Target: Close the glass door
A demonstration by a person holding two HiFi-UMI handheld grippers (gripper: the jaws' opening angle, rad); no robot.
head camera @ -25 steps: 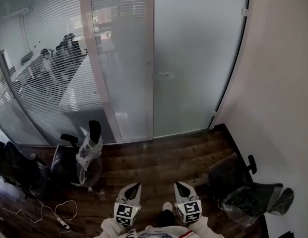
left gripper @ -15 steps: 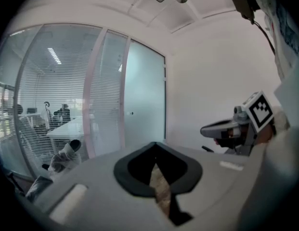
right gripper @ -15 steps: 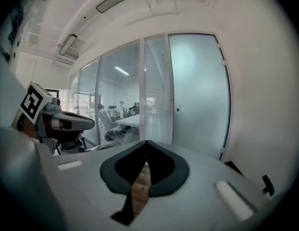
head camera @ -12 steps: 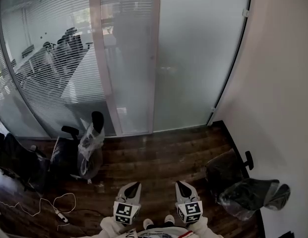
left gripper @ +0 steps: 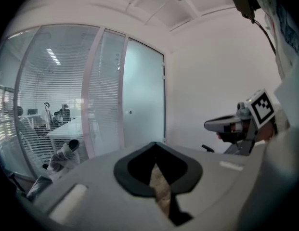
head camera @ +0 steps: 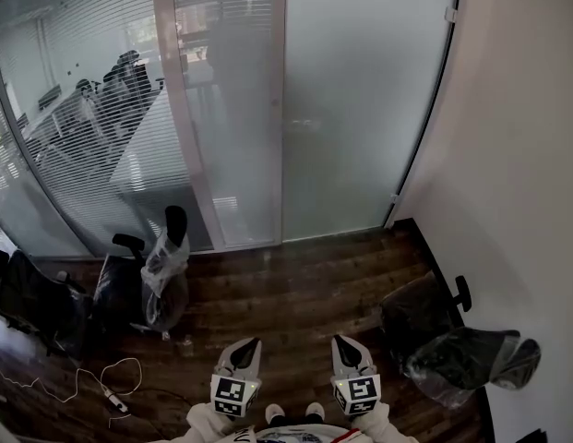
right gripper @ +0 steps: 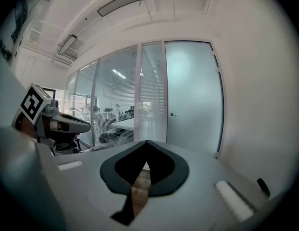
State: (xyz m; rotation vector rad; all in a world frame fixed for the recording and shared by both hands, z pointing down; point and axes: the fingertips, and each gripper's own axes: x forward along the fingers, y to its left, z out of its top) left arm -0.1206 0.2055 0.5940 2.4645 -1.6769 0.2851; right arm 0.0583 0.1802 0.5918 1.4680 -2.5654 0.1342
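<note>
The frosted glass door (head camera: 360, 109) stands flush in its frame ahead, its small handle (head camera: 303, 121) at the left edge. The door also shows in the left gripper view (left gripper: 144, 100) and the right gripper view (right gripper: 192, 95). My left gripper (head camera: 247, 344) and right gripper (head camera: 341, 342) sit side by side low in the head view, over the wooden floor and well short of the door. Both point toward it. Each is shut, tips together, with nothing held: left (left gripper: 155, 144), right (right gripper: 146, 142).
A glass partition with blinds (head camera: 83, 109) runs left of the door. A plastic-wrapped chair (head camera: 166, 266) and a dark chair (head camera: 37, 312) stand at the left, with a cable (head camera: 111, 386) on the floor. Another wrapped chair (head camera: 452, 340) stands by the white wall (head camera: 526, 155).
The head view has shifted slightly against the door and chairs. Both grippers keep their side-by-side place in it and stay shut.
</note>
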